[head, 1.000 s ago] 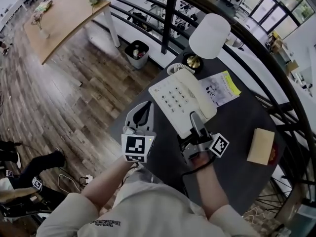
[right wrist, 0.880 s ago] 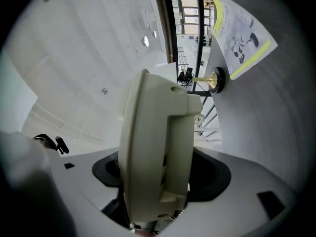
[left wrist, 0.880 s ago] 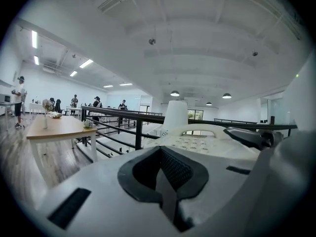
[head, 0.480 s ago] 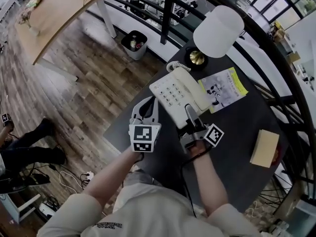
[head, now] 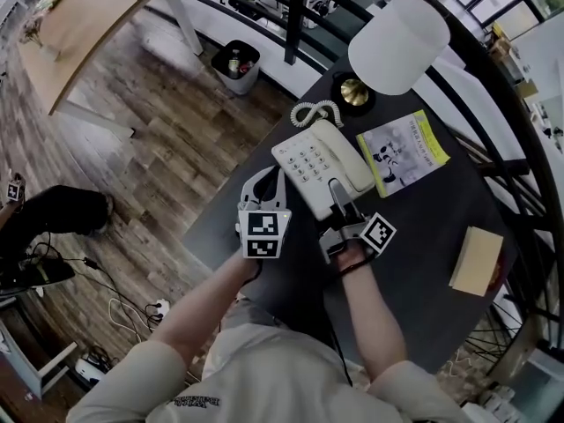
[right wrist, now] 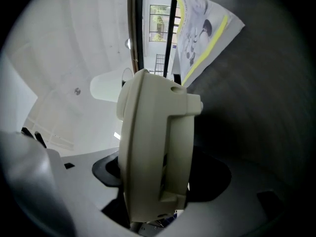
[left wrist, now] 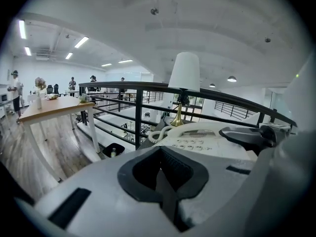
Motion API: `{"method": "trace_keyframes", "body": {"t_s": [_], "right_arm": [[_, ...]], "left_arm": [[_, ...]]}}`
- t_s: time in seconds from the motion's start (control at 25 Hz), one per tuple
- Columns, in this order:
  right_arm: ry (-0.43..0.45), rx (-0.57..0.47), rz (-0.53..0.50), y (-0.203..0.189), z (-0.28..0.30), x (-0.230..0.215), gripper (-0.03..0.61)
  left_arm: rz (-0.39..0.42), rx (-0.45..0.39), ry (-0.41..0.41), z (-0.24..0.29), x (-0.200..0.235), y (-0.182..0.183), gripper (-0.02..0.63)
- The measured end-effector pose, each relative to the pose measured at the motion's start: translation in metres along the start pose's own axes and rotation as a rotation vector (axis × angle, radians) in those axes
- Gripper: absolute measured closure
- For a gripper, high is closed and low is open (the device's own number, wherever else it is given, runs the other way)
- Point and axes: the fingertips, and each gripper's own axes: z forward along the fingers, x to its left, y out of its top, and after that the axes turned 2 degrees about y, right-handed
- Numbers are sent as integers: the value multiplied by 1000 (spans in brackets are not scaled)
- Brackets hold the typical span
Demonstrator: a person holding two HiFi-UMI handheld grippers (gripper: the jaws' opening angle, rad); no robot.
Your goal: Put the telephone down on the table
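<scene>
The cream telephone [head: 322,161] with its keypad up lies over the left part of the dark round table [head: 423,227]. Its coiled cord [head: 315,111] curls at the far end. My right gripper [head: 339,196] is shut on the telephone's near edge. The right gripper view shows the cream telephone body [right wrist: 153,147] edge-on between the jaws. I cannot tell whether the telephone rests fully on the table. My left gripper [head: 269,183] hovers just left of the telephone, shut on nothing. In the left gripper view the telephone [left wrist: 197,137] is ahead to the right.
A white-shaded lamp [head: 397,33] with a brass base stands at the table's far side. A yellow-edged booklet [head: 404,151] lies right of the telephone, and a tan box [head: 476,261] lies at the right. A black railing [head: 295,7] curves behind. Below are a bin [head: 236,64] and wood floor.
The view has shifted as the head moved. The telephone, still in my right gripper, no longer overlaps the booklet's left edge. My left gripper stays alongside, shut.
</scene>
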Motion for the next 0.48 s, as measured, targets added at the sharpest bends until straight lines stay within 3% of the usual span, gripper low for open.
{"method": "trace_keyframes", "body": {"t_s": [0.48], "right_arm": [[-75, 24, -51, -5, 5, -25, 257]], "left_arm": [[-8, 71, 9, 17, 7, -27, 609]]}}
